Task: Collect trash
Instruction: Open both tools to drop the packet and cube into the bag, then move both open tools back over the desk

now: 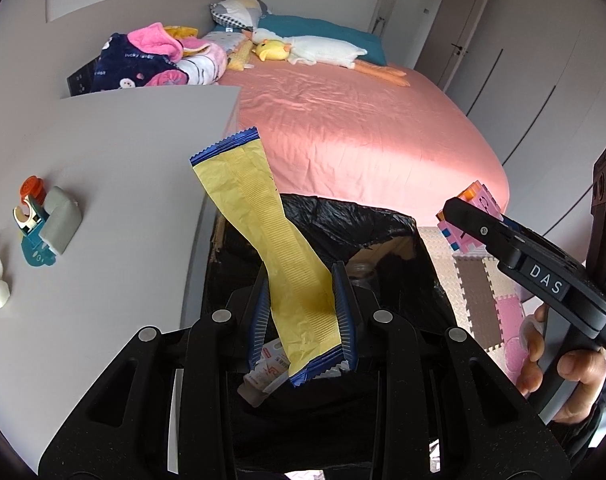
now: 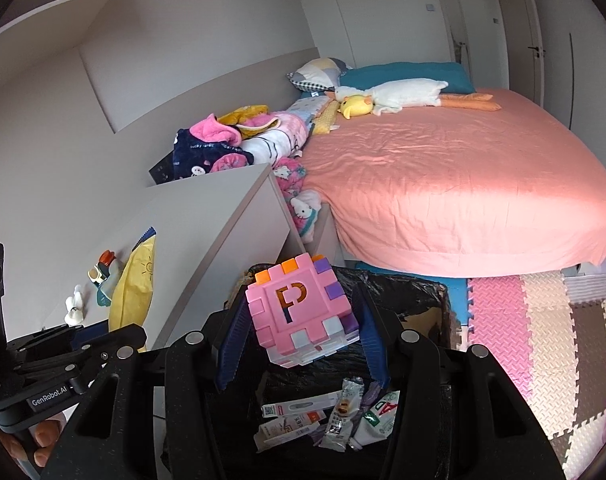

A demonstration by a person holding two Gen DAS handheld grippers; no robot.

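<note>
My left gripper (image 1: 305,312) is shut on a long yellow wrapper with blue ends (image 1: 263,216) and holds it upright above a box lined with a black bag (image 1: 343,220). The wrapper also shows in the right wrist view (image 2: 133,292). My right gripper (image 2: 301,340) is shut on a pink foam cube with a letter P (image 2: 299,312), held over the same bin (image 2: 423,292). The cube shows in the left wrist view (image 1: 469,216) at the right. Several wrappers and packets (image 2: 327,416) lie in the bin.
A grey desk (image 1: 115,160) stands left of the bin, with small toys and a grey eraser-like block (image 1: 61,220) on it. A bed with a pink sheet (image 2: 443,184), plush toys and clothes is behind. Foam puzzle mats (image 2: 543,340) cover the floor at the right.
</note>
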